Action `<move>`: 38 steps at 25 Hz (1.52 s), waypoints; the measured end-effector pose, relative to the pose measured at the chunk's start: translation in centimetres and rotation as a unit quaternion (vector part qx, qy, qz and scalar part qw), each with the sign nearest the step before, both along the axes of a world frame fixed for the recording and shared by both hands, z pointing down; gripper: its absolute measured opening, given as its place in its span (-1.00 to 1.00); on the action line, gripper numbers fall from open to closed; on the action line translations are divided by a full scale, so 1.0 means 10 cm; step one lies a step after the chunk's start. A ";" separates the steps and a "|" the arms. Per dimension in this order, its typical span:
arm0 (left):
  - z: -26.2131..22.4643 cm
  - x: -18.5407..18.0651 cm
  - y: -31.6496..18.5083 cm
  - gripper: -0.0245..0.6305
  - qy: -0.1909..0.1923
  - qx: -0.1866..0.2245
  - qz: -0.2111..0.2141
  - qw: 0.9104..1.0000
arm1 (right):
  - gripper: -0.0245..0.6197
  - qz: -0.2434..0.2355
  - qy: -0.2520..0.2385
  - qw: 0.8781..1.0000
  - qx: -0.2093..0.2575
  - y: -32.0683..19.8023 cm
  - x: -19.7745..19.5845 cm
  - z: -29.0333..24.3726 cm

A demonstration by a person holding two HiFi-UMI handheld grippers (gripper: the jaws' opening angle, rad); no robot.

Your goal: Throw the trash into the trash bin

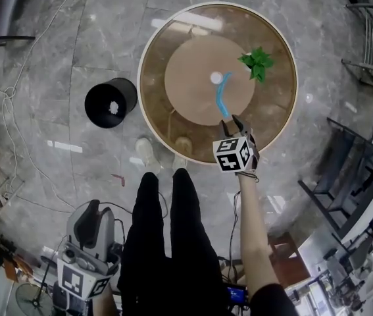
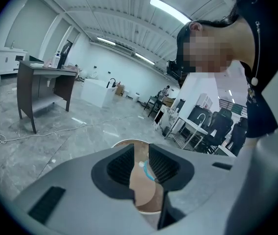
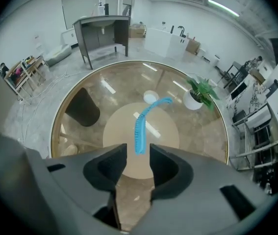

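Note:
A blue ridged strip of trash lies on the tan disc of the round glass table, next to a small white ball of paper. My right gripper hovers over the strip's near end, pointing steeply down. In the right gripper view the strip ends between the tips of the right gripper, which stands open, pads clear of it. The black trash bin stands on the floor left of the table with white trash inside. My left gripper is low by my left leg, open and holding nothing.
A small green potted plant sits on the table's right side. White cables trail over the marble floor at left. Dark chairs and metal racks stand at right. My legs are at the table's near edge.

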State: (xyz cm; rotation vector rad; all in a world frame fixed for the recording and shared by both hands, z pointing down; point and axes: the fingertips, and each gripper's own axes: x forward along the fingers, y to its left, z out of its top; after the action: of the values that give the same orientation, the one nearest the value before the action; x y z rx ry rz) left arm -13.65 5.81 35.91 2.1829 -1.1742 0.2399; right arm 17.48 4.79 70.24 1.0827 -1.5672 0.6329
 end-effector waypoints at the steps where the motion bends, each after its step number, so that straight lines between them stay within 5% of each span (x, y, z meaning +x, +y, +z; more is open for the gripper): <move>1: -0.02 0.01 0.00 -0.63 -0.001 0.003 0.001 1.000 | -0.47 0.000 -0.002 1.000 0.008 0.01 -0.02 -0.07; 12: -0.48 0.29 0.02 -0.82 -0.044 0.047 0.008 0.998 | -0.72 0.052 -0.096 0.982 0.152 0.20 -0.24 -1.78; 20: -1.14 0.67 0.04 -0.82 -0.029 0.093 0.074 0.993 | -0.68 0.103 -0.163 0.944 0.266 0.43 -0.27 -3.37; 32: -2.35 0.90 0.00 -0.82 0.000 0.213 0.111 0.971 | -0.91 0.116 -0.233 0.838 0.480 0.68 -0.43 -5.57; 35: -2.59 0.92 0.02 -0.82 0.007 0.242 0.113 0.964 | -0.91 0.106 -0.278 0.806 0.513 0.76 -0.49 -5.91; 38: -2.73 0.92 0.06 -0.82 0.014 0.258 0.117 0.959 | -0.91 0.114 -0.305 0.789 0.521 0.85 -0.49 -6.08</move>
State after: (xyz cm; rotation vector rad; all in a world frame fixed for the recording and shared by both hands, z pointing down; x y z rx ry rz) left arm -4.45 6.40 8.61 2.7752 -1.0429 -0.0062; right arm 12.57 13.31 9.41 2.0470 -2.4897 0.2145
